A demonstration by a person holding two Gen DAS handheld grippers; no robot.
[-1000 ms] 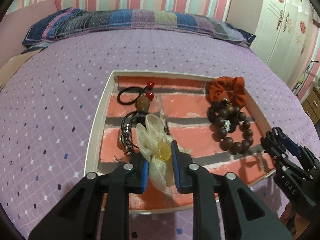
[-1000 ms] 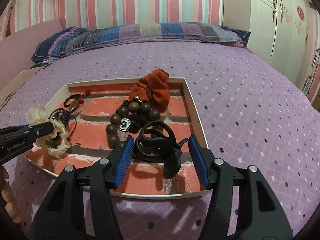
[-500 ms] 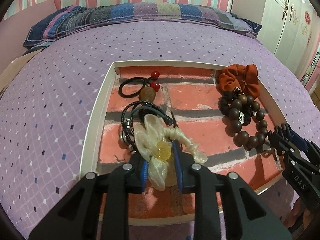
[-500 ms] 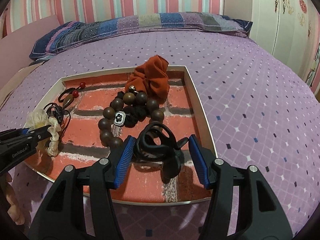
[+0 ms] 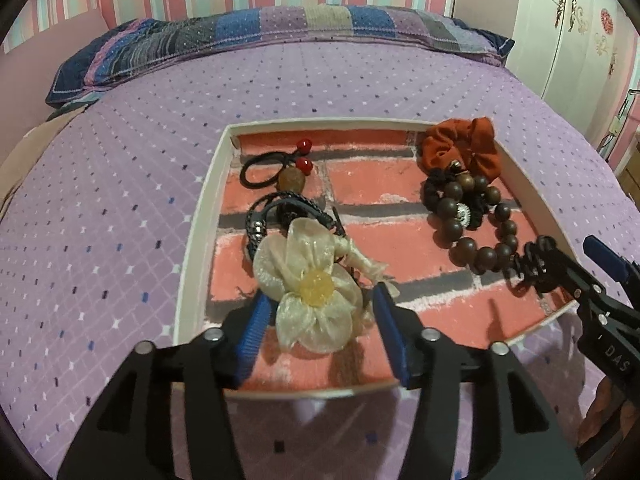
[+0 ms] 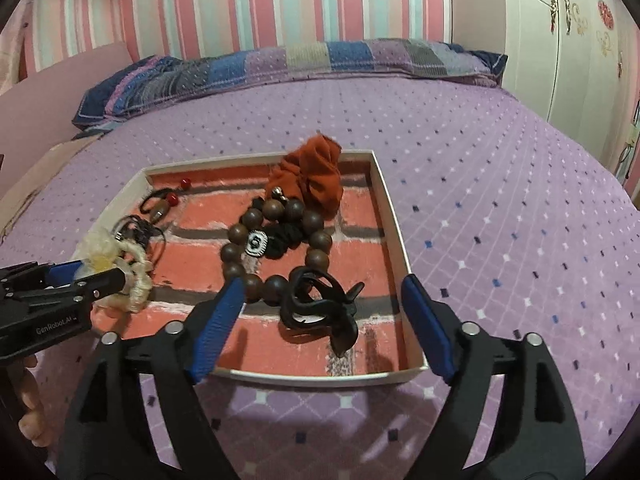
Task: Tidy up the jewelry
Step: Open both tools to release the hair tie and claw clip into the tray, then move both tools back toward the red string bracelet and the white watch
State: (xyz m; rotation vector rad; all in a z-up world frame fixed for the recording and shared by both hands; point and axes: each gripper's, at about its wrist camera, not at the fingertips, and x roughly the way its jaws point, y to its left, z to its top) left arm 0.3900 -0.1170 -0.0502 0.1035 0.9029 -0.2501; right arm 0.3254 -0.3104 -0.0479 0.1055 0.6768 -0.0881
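A shallow white tray (image 5: 196,236) with a brick-print floor lies on the purple bed. My left gripper (image 5: 320,328) is open around a cream flower hair tie (image 5: 308,280) that rests in the tray's near left part. My right gripper (image 6: 320,324) is open, with a black claw clip (image 6: 316,308) lying in the tray (image 6: 394,224) between its fingers. The tray also holds a brown bead bracelet (image 5: 472,232), an orange scrunchie (image 5: 460,148), a black cord bracelet (image 5: 280,212) and a black hair tie with red beads (image 5: 276,168).
A striped pillow (image 5: 280,36) lies along the far edge of the bed. A white wardrobe (image 6: 568,32) stands to the right. The purple bedspread (image 5: 100,220) surrounds the tray on all sides.
My left gripper has opened and let go of the flower hair tie, which now lies in the tray. My right gripper has opened wider and drawn back from the claw clip.
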